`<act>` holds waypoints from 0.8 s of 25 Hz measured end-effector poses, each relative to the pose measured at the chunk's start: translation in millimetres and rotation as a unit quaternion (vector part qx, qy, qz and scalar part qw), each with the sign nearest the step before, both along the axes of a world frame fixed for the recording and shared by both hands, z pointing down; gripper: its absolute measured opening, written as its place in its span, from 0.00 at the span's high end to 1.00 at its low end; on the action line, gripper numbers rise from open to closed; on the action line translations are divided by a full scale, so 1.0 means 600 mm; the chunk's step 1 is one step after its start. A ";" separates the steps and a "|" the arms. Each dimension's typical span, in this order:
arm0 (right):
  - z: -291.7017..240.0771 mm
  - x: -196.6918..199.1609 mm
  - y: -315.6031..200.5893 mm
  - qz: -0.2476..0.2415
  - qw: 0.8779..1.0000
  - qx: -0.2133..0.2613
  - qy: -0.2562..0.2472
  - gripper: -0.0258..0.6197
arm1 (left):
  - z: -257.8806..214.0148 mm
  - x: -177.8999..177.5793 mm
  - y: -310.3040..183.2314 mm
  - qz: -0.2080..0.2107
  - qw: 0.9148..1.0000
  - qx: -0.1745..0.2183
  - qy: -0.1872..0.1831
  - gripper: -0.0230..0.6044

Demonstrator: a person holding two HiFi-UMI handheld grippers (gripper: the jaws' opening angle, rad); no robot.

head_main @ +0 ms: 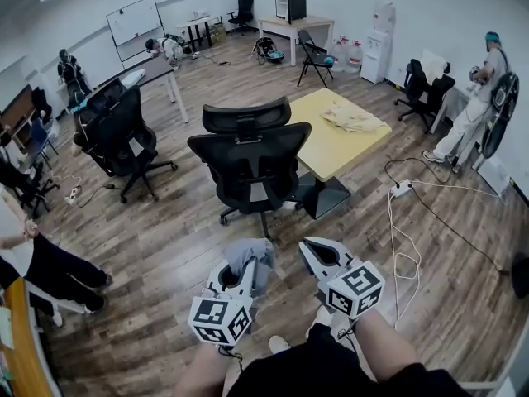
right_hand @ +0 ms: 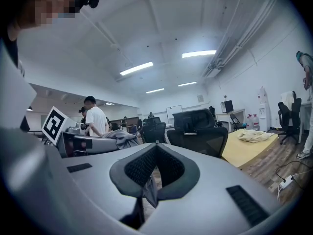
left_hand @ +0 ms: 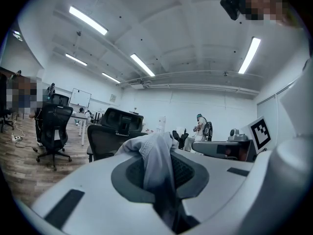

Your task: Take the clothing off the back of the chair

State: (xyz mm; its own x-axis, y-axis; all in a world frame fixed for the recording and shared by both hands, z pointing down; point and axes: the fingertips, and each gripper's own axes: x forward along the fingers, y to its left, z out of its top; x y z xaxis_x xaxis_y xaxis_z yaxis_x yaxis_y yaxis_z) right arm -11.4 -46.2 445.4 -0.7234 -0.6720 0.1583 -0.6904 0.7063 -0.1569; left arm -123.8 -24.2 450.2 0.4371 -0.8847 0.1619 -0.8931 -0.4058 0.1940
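Observation:
A black mesh office chair (head_main: 252, 160) stands just ahead of me, and its backrest and headrest are bare. My left gripper (head_main: 245, 265) is shut on a pale grey-blue garment (head_main: 252, 253), which bunches over its jaws. In the left gripper view the cloth (left_hand: 155, 155) runs up between the pads of the left gripper (left_hand: 159, 146), with the chair (left_hand: 115, 131) beyond. My right gripper (head_main: 307, 246) sits beside it, clear of the garment. Its tips (right_hand: 156, 148) meet, and a small grey scrap low between the pads is unclear. That view also shows the garment (right_hand: 120, 138) and the chair (right_hand: 198, 131).
A yellow table (head_main: 331, 147) with a beige cloth (head_main: 354, 118) on it stands right of the chair. More black chairs (head_main: 120, 135) are at the left. A power strip and cables (head_main: 402, 188) lie on the wood floor at the right. People stand at the right (head_main: 475, 106) and left (head_main: 33, 255).

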 end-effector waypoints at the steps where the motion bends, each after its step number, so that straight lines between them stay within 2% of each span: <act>1: 0.001 0.002 0.001 0.000 1.000 -0.001 0.000 0.94 | 0.000 0.002 0.001 0.001 1.000 0.000 0.000 0.86; 20: 0.004 0.011 0.018 -0.001 1.000 -0.001 0.000 0.94 | 0.001 0.009 0.018 0.002 1.000 -0.003 -0.004 0.86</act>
